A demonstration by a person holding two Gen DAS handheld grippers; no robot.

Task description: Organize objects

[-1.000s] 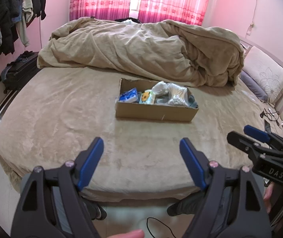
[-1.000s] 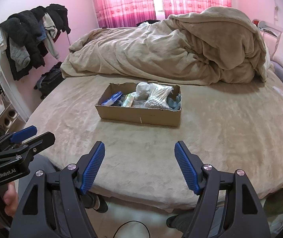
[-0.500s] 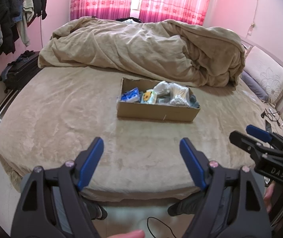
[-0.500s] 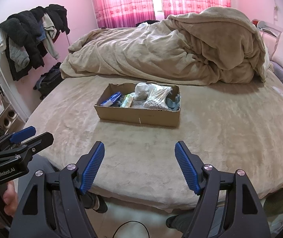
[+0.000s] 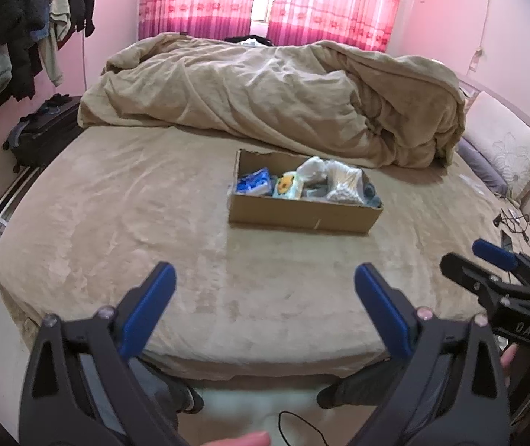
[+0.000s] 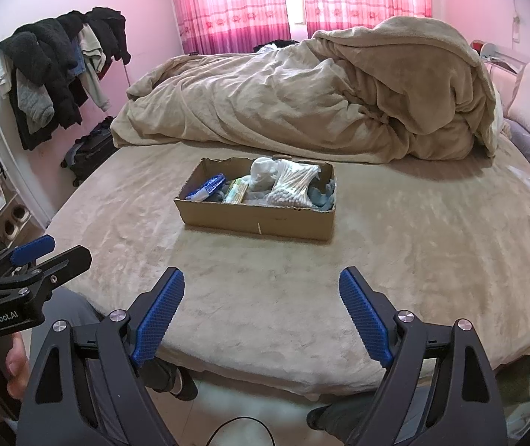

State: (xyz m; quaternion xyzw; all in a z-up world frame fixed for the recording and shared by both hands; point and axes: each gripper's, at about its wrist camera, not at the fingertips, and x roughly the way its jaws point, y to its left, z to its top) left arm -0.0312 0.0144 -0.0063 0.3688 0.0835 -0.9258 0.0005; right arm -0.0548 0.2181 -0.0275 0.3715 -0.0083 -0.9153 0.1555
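Observation:
A shallow cardboard box (image 5: 302,219) (image 6: 257,219) sits on the tan bed. It holds a blue packet (image 5: 254,182) (image 6: 205,187), a small yellow-green pack (image 5: 287,186), a white bag (image 6: 261,176) and a bag of cotton swabs (image 6: 294,186) (image 5: 343,186). My left gripper (image 5: 265,278) is open and empty, held over the bed's near edge, well short of the box. My right gripper (image 6: 261,286) is open and empty too, beside it. Each gripper shows in the other's view, the right one (image 5: 495,271) and the left one (image 6: 34,256).
A crumpled tan duvet (image 5: 272,100) (image 6: 302,104) lies heaped behind the box. Pillows (image 5: 503,152) line the right side. Clothes hang on a rack (image 6: 53,74) at the left, above a dark suitcase (image 5: 38,130). Cables (image 5: 510,219) lie at the bed's right edge.
Both grippers have drifted slightly; the box sits a little differently in each view. Both stay open and empty.

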